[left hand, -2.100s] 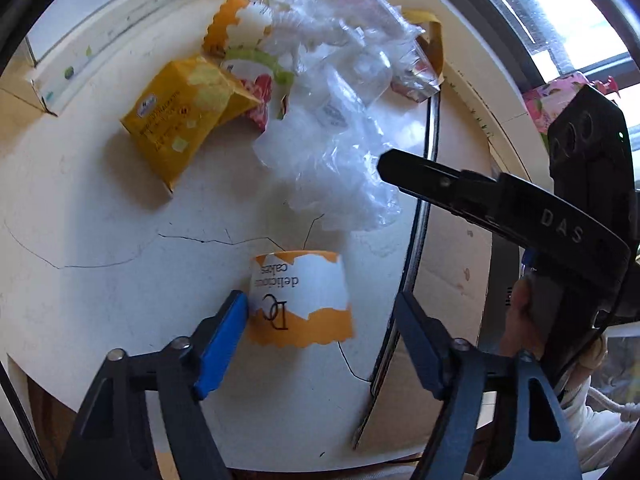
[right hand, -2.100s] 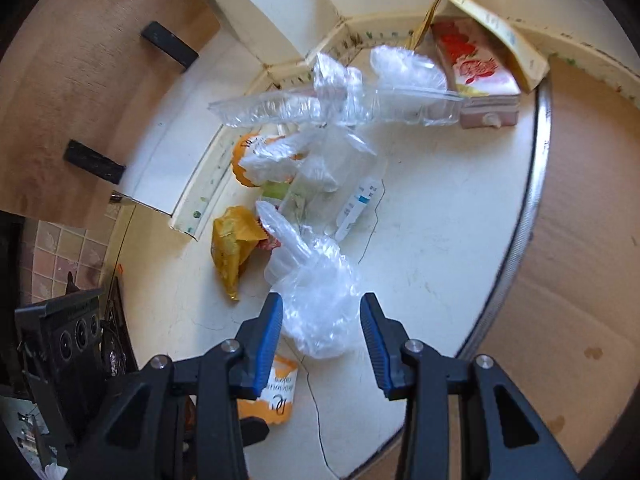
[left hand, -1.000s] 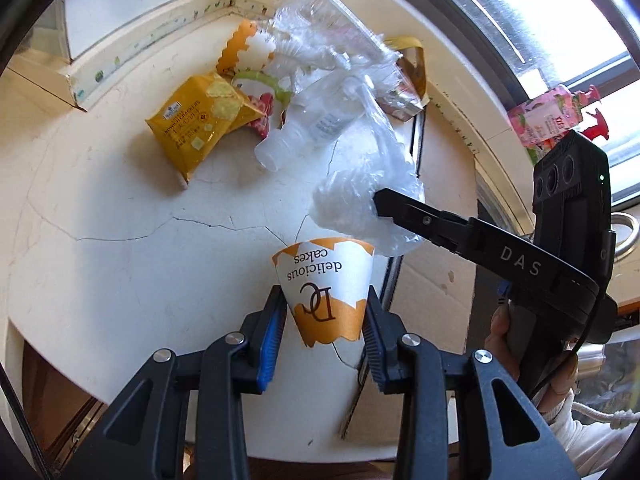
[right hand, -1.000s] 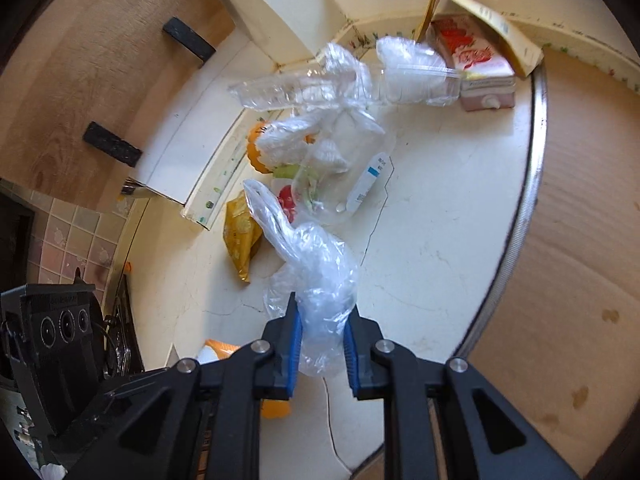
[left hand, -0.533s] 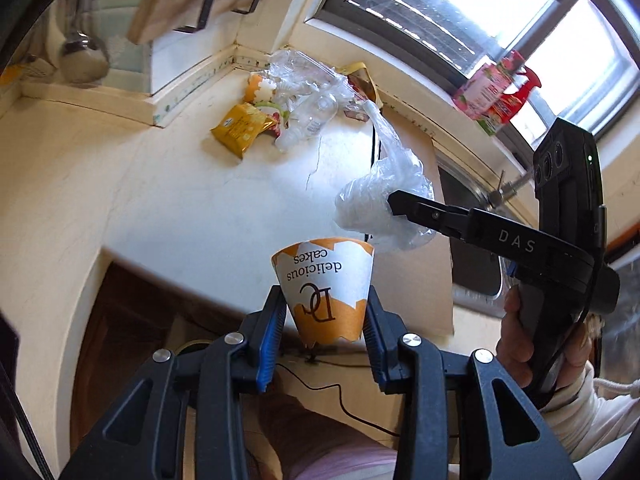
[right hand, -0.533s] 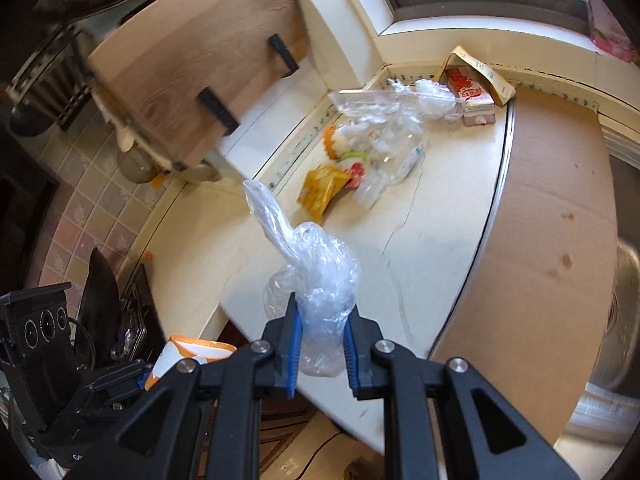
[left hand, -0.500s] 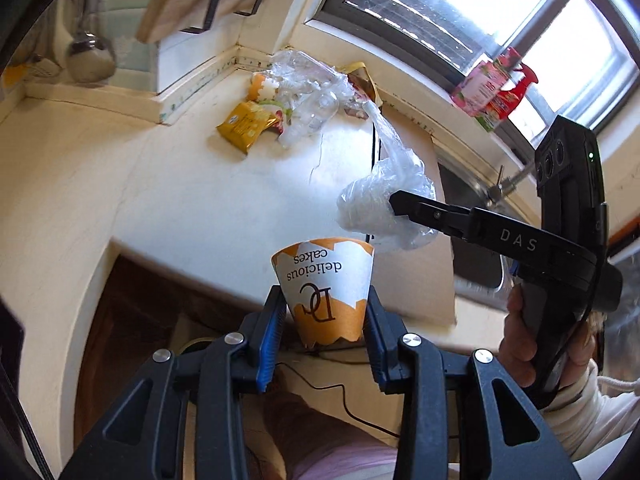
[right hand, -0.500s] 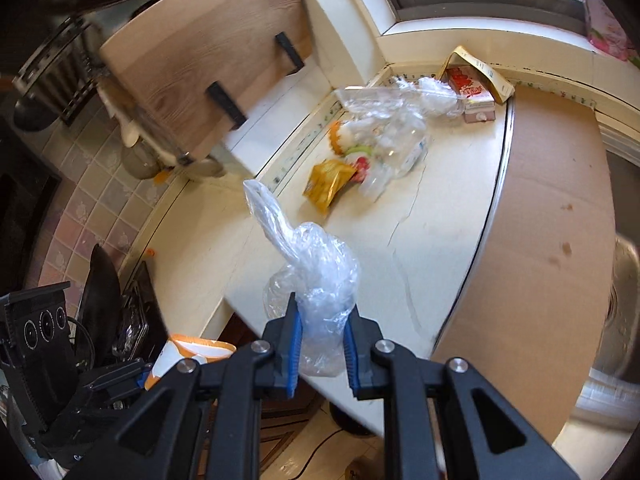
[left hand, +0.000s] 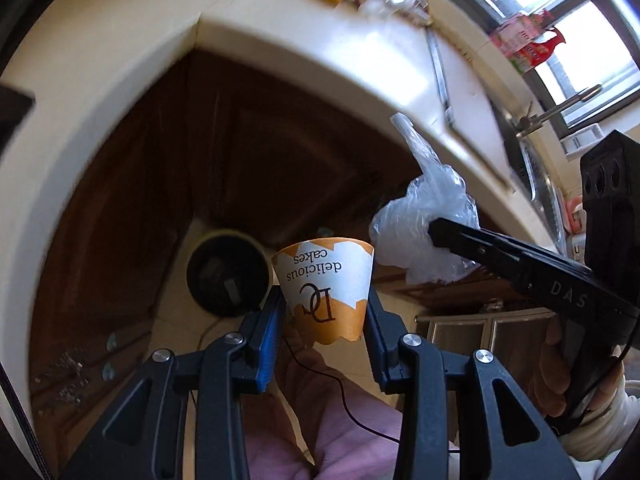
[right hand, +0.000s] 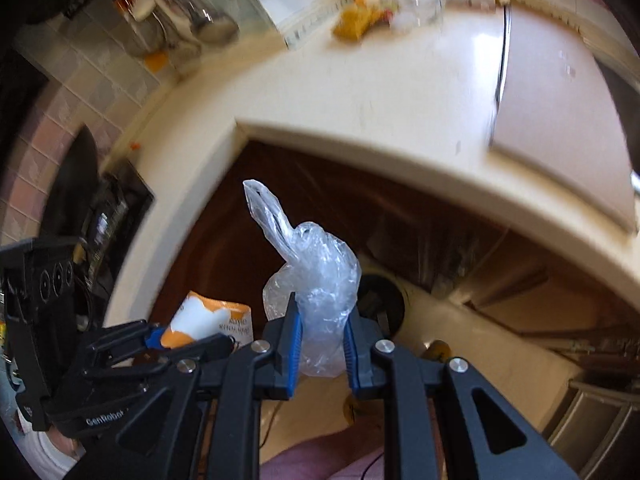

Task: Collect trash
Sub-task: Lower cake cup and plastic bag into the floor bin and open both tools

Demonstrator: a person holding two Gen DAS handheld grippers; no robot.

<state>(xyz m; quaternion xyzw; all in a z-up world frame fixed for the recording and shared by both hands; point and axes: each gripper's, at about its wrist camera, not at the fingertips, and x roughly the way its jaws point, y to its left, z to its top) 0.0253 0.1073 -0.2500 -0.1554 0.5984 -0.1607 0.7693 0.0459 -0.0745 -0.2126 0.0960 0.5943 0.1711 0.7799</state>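
A cream stone counter (left hand: 132, 92) with a thick rounded edge is seen curving across both views, and dark brown wooden cupboard doors (left hand: 248, 160) are seen under it. A flat brown cardboard sheet (right hand: 560, 128) is laid on the counter near a bright window (left hand: 560, 12). Pink and grey wall tiles (right hand: 52, 120) are seen at the left of the right wrist view. On the pale floor below, a round black bin with a yellow rim (left hand: 228, 272) is seen between the cupboards and the grippers. A heap of leftover trash (right hand: 392, 4) is left far back on the counter, but it is blurred, so only a yellow packet and clear plastic can be made out. In the right wrist view the bin is mostly hidden behind the bag. An orange and white paper cup with "delicious cakes" printed on it (left hand: 326, 290) is pinched upside down between the blue pads of the left gripper (left hand: 324, 320), out over the floor. A crumpled clear plastic bag with a long twisted tail (right hand: 316, 292) is squeezed in the narrow jaws of the right gripper (right hand: 320, 344), also held off the counter. A bit of pink clothing (left hand: 320, 432) is seen at the bottom.
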